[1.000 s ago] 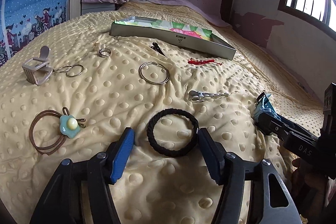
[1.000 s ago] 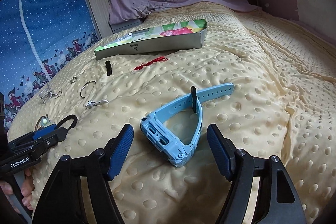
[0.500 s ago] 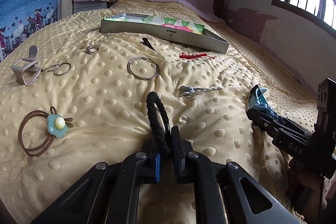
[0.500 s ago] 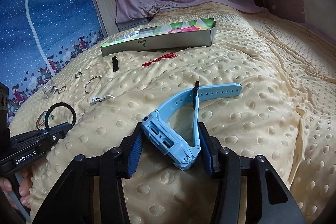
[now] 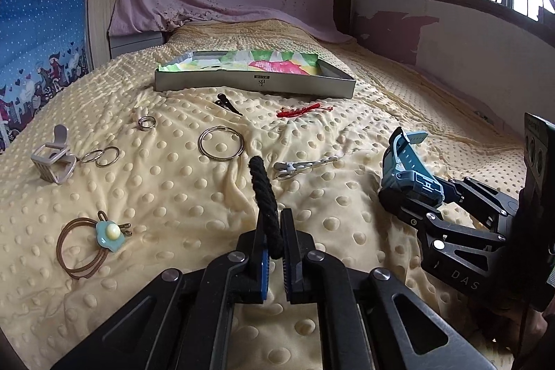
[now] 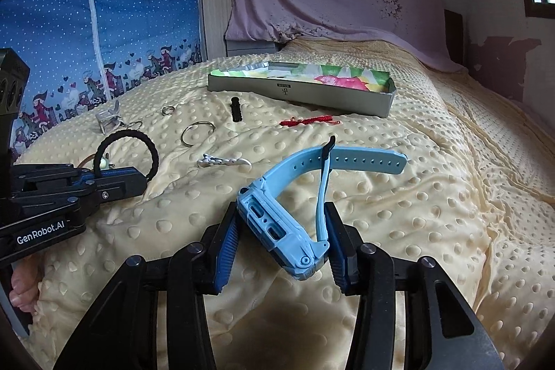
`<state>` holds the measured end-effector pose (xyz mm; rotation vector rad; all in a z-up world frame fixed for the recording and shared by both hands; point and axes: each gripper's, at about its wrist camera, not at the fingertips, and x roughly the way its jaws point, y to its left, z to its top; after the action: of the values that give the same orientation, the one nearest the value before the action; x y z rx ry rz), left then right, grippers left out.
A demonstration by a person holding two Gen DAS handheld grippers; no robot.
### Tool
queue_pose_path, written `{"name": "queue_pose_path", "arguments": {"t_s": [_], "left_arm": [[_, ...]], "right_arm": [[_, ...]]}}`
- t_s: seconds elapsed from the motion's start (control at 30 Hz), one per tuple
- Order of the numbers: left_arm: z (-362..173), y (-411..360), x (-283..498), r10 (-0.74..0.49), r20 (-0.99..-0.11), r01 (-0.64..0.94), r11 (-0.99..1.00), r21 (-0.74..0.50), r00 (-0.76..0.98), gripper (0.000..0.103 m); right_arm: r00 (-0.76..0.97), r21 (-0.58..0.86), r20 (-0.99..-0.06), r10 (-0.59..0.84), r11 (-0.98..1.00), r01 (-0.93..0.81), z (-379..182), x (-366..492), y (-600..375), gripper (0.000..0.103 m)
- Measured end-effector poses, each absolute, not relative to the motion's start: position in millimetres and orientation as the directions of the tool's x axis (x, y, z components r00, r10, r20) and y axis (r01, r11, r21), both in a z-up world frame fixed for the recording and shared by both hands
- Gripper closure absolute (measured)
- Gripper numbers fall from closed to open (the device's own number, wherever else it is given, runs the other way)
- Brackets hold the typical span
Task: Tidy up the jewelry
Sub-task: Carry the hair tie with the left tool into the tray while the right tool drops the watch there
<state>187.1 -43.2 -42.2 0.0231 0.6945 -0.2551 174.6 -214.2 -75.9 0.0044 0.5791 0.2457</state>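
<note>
Now both claws are loaded: left gripper (image 5: 274,243) clamped tight on the black hair tie (image 5: 264,196), right gripper (image 6: 282,243) closing on the blue watch (image 6: 295,210). Both pitch down over the blanket (image 5: 173,196). Carry level to the box (image 5: 255,82) beyond; release inside its rim.

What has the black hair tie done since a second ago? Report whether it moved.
Yes. The black hair tie rose off the blanket onto its edge, pinched by the left gripper.

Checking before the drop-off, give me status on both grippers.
Left hand-held gripper shut on black hair tie. Right hand-held gripper closing on blue watch. Grey box ahead, path unobstructed.
</note>
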Motion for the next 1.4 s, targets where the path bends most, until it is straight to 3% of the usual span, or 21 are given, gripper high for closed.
{"name": "queue_pose_path", "arguments": {"t_s": [0.33, 0.7, 1.03, 1.4], "left_arm": [[-3, -50, 242, -0.279, -0.563, 0.26, 0.959, -0.116, 0.778, 0.097], [11, -46, 389, -0.342, -0.541, 0.267, 0.939, -0.216, 0.768, 0.097], [-17, -43, 487, -0.339, -0.637, 0.202, 0.938, -0.28, 0.692, 0.097], [-41, -44, 495, -0.306, -0.692, 0.159, 0.95, -0.269, 0.653, 0.097]], "right_arm": [[0.839, 0.12, -0.476, 0.265, 0.964, -0.236, -43, 217, -230, 0.062], [0.87, 0.172, -0.42, 0.257, 0.964, -0.201, -13, 345, -252, 0.062], [0.803, 0.213, -0.539, 0.254, 0.963, -0.162, -39, 428, -249, 0.061], [0.758, 0.231, -0.607, 0.24, 0.965, -0.121, -63, 449, -251, 0.06]]}}
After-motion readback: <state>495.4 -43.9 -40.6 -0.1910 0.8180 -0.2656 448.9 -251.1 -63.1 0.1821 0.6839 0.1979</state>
